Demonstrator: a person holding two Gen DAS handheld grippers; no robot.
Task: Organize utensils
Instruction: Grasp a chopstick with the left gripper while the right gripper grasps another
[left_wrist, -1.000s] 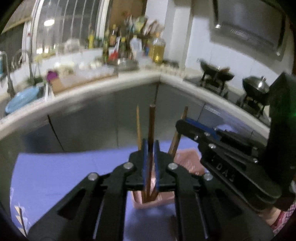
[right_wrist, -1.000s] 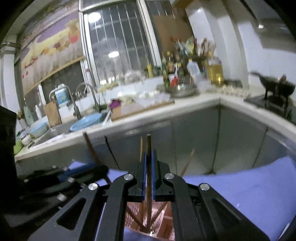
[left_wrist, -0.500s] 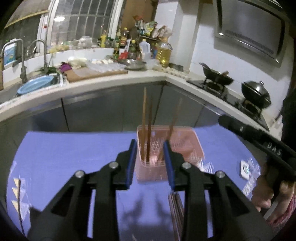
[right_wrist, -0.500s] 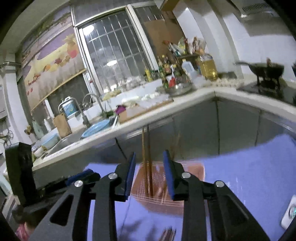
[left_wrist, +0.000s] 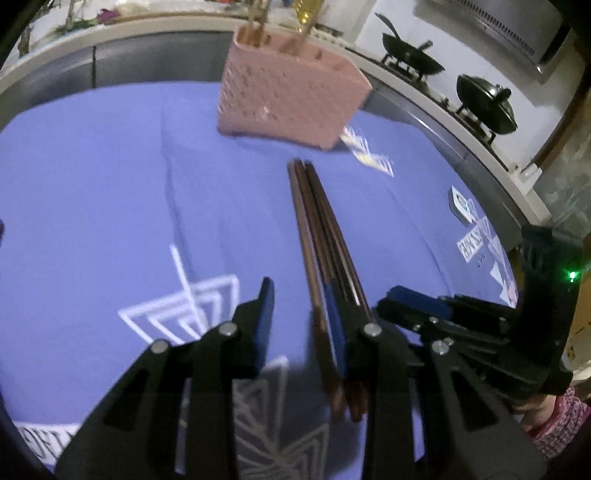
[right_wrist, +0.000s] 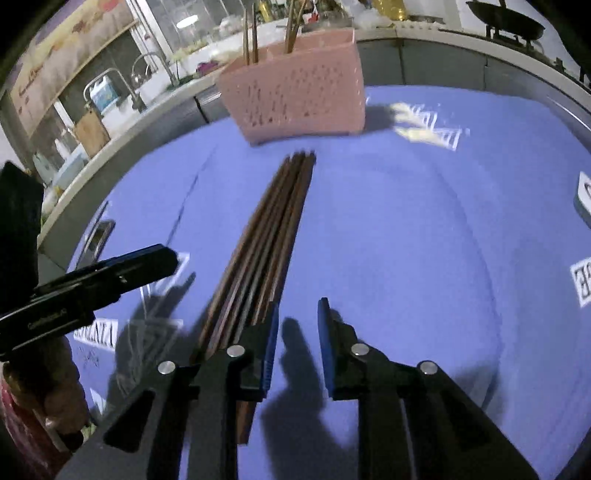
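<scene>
A pink perforated basket (left_wrist: 291, 99) (right_wrist: 295, 99) stands at the far side of the blue cloth (left_wrist: 110, 184), with several chopsticks (right_wrist: 251, 37) upright in it. A bundle of dark brown chopsticks (left_wrist: 317, 229) (right_wrist: 269, 240) lies flat in front of it. My left gripper (left_wrist: 299, 321) is open low over the bundle's near end; the leftmost stick lies just inside its right pad, unpressed. My right gripper (right_wrist: 298, 343) is open with jaws closing on bare cloth; the bundle runs under its left finger. Each gripper shows in the other's view: right (left_wrist: 417, 299), left (right_wrist: 147, 258).
A grey counter curves behind the table, with a wok (left_wrist: 410, 62) and a lidded pot (left_wrist: 487, 107) on the stove at right and taps (right_wrist: 122, 85) at left. A small white device (left_wrist: 461, 206) lies on the cloth's right edge. A hand in a patterned sleeve (left_wrist: 546, 421) holds the right gripper.
Both grippers were shut on chopsticks above the basket, then opened and left them standing in it. Both have since dropped down and back to the bundle on the cloth.
</scene>
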